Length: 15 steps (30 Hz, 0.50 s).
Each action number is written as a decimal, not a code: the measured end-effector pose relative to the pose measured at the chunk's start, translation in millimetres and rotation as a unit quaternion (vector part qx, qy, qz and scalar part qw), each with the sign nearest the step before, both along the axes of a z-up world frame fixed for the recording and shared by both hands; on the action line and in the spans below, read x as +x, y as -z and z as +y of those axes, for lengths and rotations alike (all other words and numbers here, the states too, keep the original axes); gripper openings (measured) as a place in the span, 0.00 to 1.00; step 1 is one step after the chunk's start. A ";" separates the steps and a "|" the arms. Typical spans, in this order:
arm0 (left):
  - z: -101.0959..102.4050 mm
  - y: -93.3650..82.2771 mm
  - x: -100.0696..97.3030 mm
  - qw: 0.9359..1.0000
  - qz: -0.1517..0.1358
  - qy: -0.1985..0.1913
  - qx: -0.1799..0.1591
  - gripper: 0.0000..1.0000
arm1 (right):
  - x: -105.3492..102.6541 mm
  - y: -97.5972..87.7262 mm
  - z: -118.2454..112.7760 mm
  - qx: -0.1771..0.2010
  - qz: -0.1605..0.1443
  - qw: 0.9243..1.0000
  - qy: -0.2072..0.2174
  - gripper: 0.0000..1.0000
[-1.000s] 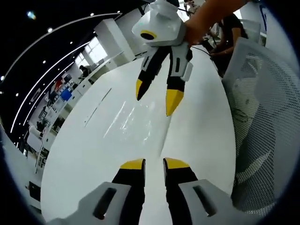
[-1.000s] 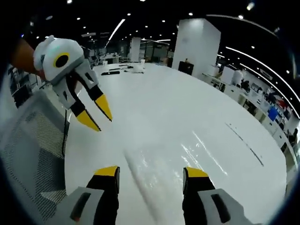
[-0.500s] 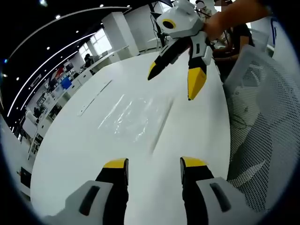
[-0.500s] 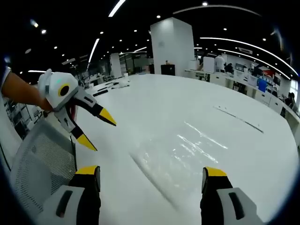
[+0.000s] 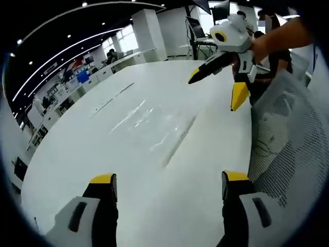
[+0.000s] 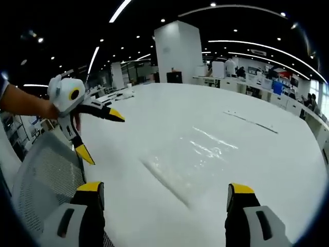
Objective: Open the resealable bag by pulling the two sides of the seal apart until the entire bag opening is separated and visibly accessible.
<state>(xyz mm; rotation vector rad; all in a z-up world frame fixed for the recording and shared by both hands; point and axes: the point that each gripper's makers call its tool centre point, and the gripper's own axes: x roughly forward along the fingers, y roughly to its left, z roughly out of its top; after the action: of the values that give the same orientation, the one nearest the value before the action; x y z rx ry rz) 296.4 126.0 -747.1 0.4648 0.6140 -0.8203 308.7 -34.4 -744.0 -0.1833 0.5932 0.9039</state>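
Observation:
A clear resealable bag [image 5: 154,126] lies flat on the white table [image 5: 103,149], its seal strip [image 5: 180,139] facing the table's near edge. In the right gripper view the same bag [image 6: 193,159] shows with its seal strip [image 6: 167,177] toward me. My left gripper [image 5: 167,182] is open above the table, well short of the bag, with nothing between its fingers. My right gripper [image 6: 162,188] is open too, held above the table's edge. Each gripper appears in the other's view: the right gripper [image 5: 216,85] and the left gripper [image 6: 100,134], both open.
A white mesh chair [image 5: 288,139] stands at the table's edge, also seen as the mesh chair [image 6: 43,180] in the right gripper view. A person [image 5: 267,46] sits at the far end. Thin strips [image 6: 252,122] lie on the table beyond the bag.
Both grippers have opened wider and drawn back and up from the bag. The bag lies as before on the table.

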 end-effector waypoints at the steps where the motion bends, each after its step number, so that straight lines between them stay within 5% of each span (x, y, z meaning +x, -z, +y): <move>1: 0.4 1.1 -0.8 1.000 0.002 0.000 0.000 0.90 | -0.4 -1.5 -2.1 0.000 -0.010 1.000 0.005 1.00; 15: 7.7 6.8 -24.0 1.000 0.002 -0.029 -0.011 0.97 | -20.2 -5.6 -12.4 0.021 -0.012 0.998 0.057 1.00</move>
<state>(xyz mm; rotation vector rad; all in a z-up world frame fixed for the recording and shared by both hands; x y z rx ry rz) 272.4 133.7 -753.9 0.4232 0.6197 -0.7720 288.5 -46.8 -738.4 -0.1212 0.5561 0.8029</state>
